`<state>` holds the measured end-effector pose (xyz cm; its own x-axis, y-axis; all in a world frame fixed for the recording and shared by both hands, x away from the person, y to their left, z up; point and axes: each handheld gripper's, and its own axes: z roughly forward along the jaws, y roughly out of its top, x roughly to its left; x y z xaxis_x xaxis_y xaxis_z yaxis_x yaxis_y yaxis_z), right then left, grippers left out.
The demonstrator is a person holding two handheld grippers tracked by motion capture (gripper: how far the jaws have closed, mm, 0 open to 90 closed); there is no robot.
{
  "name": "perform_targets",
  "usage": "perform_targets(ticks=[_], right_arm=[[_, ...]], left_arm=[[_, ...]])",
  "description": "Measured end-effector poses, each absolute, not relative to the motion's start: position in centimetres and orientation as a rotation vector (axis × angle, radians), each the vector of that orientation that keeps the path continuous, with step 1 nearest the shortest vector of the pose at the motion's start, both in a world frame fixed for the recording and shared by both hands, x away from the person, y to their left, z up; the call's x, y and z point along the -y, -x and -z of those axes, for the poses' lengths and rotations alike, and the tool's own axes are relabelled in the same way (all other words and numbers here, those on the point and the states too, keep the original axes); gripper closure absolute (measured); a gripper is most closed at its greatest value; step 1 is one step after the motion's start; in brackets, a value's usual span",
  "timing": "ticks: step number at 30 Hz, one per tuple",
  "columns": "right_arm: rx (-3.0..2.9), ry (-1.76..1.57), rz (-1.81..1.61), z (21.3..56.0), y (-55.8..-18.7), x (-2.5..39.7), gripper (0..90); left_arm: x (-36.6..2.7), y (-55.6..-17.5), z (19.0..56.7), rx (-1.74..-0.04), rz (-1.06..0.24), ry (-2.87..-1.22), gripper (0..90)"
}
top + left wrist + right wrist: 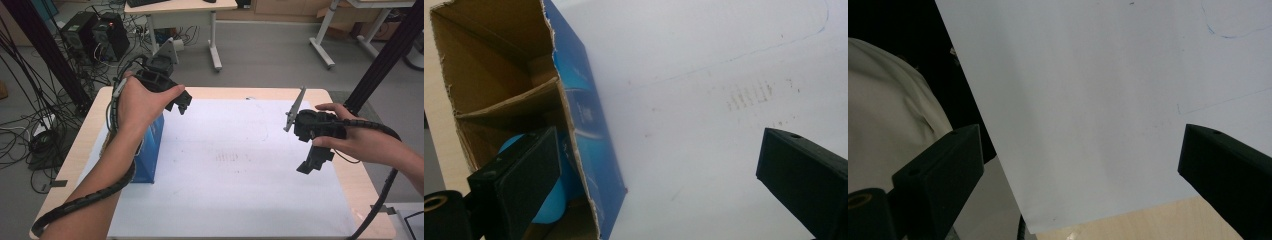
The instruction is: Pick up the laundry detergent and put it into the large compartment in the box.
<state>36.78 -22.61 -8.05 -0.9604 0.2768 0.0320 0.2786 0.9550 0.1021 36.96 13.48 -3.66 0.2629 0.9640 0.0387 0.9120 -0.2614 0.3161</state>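
We hold our left gripper (181, 103) over the open top of a blue cardboard box (150, 150) standing at the left edge of the white sheet (240, 170) on the tabletop (350, 175), jaws spread wide and gripping nothing. In the left gripper view, one jaw hangs above the box's brown interior, where a light blue rounded object (551, 202) sits beneath a cardboard divider (509, 102); we cannot tell what that object is. Our right gripper (315, 160) hovers well apart over the sheet's right side, its jaws likewise wide and empty. By our reading, the work is at an early stage: the object is in the box, nothing grasped, and the reach inside not yet made.
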Motion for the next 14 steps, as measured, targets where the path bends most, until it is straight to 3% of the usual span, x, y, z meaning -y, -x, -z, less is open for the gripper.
perform_targets(ticks=[14], right_arm=[[3.090,0.443,0.168,8.00,-36.69,22.53,4.5]], left_arm=[[-13.72,-36.82,3.60,-1.750,-0.334,-2.304,4.4]])
